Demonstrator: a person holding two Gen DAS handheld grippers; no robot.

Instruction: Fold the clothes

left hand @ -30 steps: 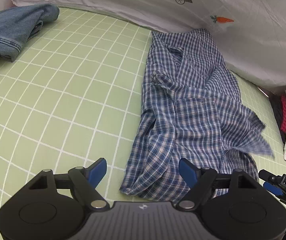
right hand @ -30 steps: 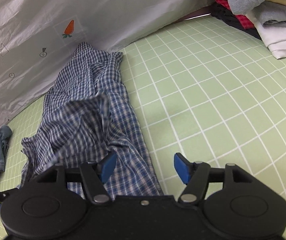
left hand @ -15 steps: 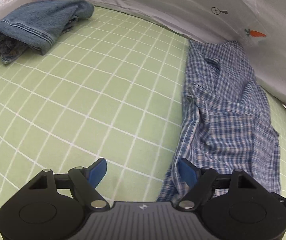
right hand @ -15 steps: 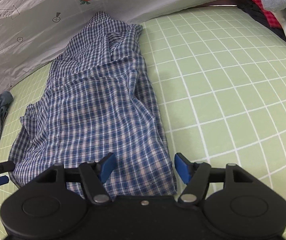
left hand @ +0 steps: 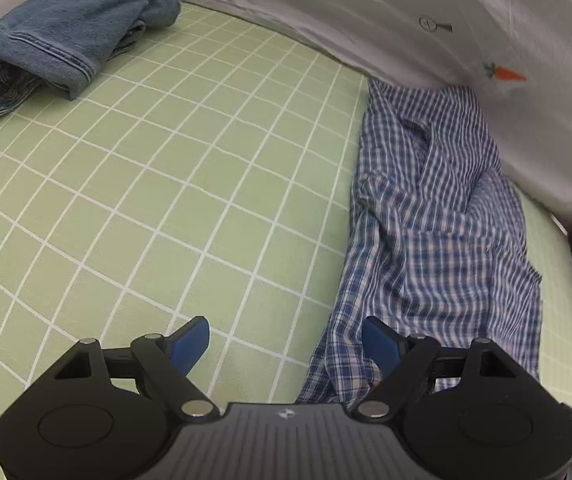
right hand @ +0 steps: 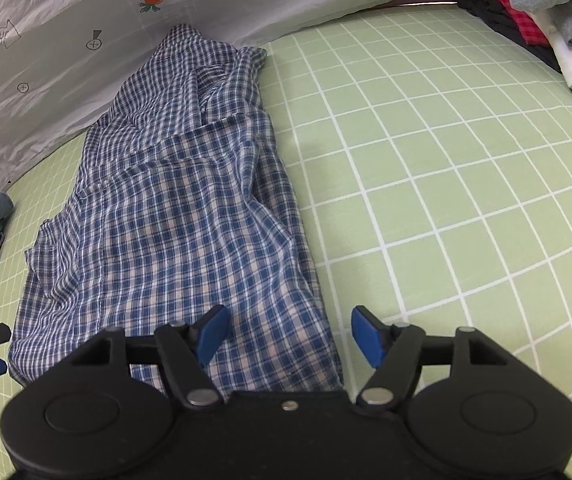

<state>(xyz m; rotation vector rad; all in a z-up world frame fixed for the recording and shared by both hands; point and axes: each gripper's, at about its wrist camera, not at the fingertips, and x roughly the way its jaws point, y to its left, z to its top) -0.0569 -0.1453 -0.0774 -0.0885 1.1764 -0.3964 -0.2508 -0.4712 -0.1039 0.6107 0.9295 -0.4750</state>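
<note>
Checked shirt [right hand: 182,216] flat on green sheet [left hand: 166,200], left gripper [left hand: 286,340] and right gripper [right hand: 287,334] both opening, empty, jeans [left hand: 58,40] clearest left of shirt, clothes pile [right hand: 545,20] only in right view.

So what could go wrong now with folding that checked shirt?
1. The checked shirt lies bunched and wrinkled, so a fold now would probably come out lumpy.
2. Its far end touches the white sheet, which might get pinched too.
3. Both grippers, left gripper and right gripper, are opening with nothing gripped, so one could grab just a single layer.
</note>
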